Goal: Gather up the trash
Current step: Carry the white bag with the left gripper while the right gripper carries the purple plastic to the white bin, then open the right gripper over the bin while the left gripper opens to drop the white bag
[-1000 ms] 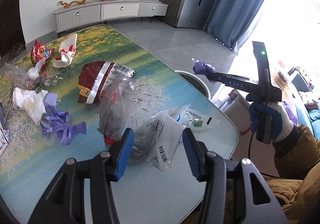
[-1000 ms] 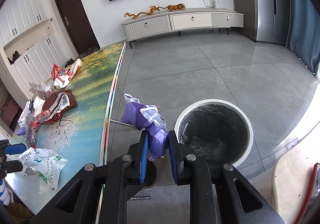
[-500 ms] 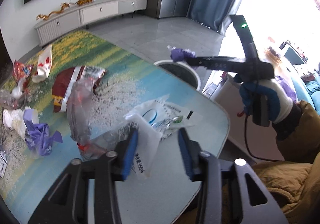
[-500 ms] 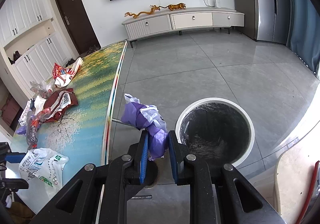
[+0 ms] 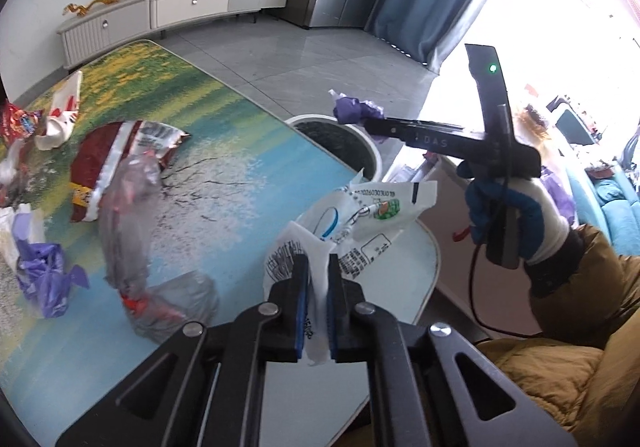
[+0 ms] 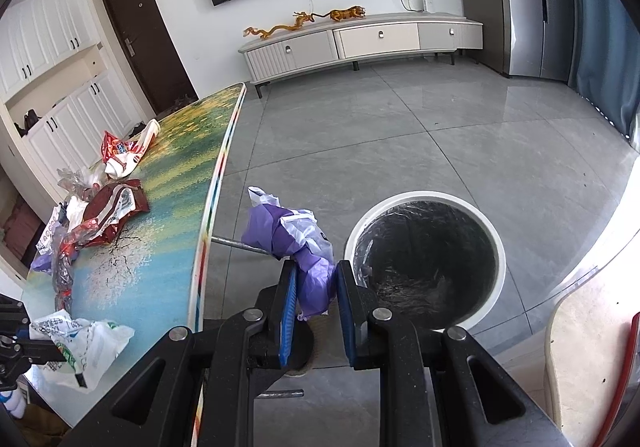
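My left gripper [image 5: 317,271] is shut on a white printed plastic bag [image 5: 360,219] and holds it just above the table's near corner. My right gripper [image 6: 316,279] is shut on a crumpled purple and white wrapper [image 6: 288,235], held over the floor just left of the round white trash bin [image 6: 424,263]. The right gripper [image 5: 370,124] also shows in the left wrist view, holding the purple wrapper [image 5: 352,109] above the bin [image 5: 340,139]. The white bag [image 6: 80,339] also shows in the right wrist view.
On the colourful table [image 5: 224,151] lie a dark red snack bag [image 5: 120,159], a clear plastic bag [image 5: 132,215], a purple wrapper [image 5: 44,275] and red-and-white wrappers [image 5: 60,115]. A TV cabinet [image 6: 360,43] stands at the far wall. A sofa edge [image 5: 608,187] is at the right.
My left gripper has closed on the white printed bag and lifted it off the table. The right gripper has kept the purple wrapper by the bin, its jaws slightly wider.
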`<state>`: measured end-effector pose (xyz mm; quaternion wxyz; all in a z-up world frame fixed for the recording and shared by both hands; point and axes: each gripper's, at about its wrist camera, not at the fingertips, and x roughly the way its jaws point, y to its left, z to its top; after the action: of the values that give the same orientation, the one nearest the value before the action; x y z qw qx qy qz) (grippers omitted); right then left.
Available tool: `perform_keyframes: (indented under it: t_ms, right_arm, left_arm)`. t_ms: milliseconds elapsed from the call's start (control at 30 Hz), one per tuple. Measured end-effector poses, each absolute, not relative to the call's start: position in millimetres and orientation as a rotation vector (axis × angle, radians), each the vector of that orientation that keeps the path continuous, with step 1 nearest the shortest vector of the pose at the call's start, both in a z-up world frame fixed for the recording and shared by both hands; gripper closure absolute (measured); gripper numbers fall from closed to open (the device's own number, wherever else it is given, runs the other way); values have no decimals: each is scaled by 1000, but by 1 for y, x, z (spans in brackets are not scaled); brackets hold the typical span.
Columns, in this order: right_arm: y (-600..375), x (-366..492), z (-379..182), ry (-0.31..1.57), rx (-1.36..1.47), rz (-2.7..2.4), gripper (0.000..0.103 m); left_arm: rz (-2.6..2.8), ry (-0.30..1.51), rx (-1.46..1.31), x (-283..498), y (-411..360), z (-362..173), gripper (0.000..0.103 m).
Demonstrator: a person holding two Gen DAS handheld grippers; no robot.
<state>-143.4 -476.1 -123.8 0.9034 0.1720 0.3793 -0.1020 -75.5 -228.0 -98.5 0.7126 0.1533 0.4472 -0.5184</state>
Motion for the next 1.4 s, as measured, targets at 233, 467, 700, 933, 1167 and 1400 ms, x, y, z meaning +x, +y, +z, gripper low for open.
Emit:
perform_keyframes:
  t_ms: [233, 467, 700, 933, 1167, 1400]
  right_arm:
    - [-486, -145, -131, 787, 378, -230, 84]
    - [-514, -143, -138, 805, 420, -306, 85]
    - [-553, -130, -141, 821, 440, -388, 85]
    - [-587, -112, -155, 864, 422, -479, 81]
    - [-601, -118, -156, 855, 425, -549, 63]
    - [-591, -127, -142, 812, 437, -550, 62]
  left_arm:
    - [-1140, 1027, 289, -64, -241, -91, 96]
    - [-1135, 1065, 230, -41, -300, -75, 96]
    - [-1100, 1068, 253, -18, -402, -76, 96]
    - [-1056, 1138, 223, 9, -481, -106, 94]
    - [-1043, 1243, 128, 32, -494, -132, 93]
    - [-1065, 1213, 83, 33, -486, -116, 55]
